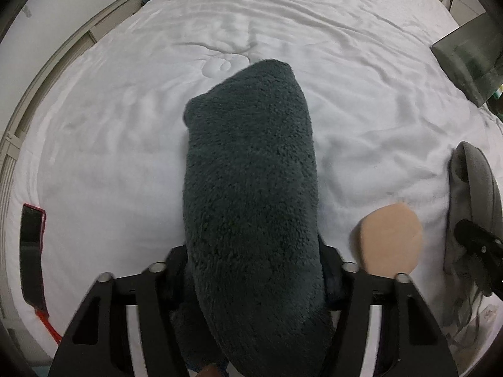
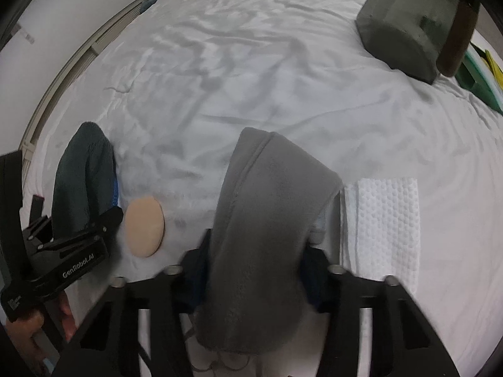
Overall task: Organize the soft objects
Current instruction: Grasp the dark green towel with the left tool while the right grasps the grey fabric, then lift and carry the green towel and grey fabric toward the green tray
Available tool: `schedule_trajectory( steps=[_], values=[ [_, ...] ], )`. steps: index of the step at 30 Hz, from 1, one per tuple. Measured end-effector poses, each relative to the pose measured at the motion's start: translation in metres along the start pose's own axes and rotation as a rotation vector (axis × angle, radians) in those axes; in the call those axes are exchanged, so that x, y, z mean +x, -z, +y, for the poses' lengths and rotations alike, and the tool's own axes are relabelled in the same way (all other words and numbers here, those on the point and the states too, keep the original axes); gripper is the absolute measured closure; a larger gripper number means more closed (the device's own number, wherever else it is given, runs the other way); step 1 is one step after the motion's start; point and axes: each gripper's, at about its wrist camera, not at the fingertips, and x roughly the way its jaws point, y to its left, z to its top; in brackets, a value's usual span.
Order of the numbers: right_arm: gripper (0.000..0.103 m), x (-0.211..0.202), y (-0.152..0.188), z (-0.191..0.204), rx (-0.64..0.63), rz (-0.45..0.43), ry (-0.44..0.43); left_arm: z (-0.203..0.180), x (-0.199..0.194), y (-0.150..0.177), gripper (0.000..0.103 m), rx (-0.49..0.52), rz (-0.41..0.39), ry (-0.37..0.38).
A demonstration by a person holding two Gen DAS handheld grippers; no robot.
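A dark teal fluffy cloth stands up from the white bed between the fingers of my left gripper, which is shut on its lower part. In the right wrist view a grey fleece cloth rises between the blue pads of my right gripper, shut on it. The teal cloth also shows at the left of that view. A beige oval sponge lies on the bed between the two cloths.
A folded white paper towel lies right of the grey cloth. A dark translucent box sits at the bed's far right, green items beside it. A phone in a red case lies at the left edge.
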Motion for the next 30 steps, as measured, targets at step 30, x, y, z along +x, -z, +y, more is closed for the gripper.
schedule_trajectory(
  steps=[30],
  values=[
    [0.088,-0.107,0.034,0.045,-0.274,-0.126,-0.198,0.021,-0.104,0.023,0.078,-0.106,-0.095,-0.131]
  ],
)
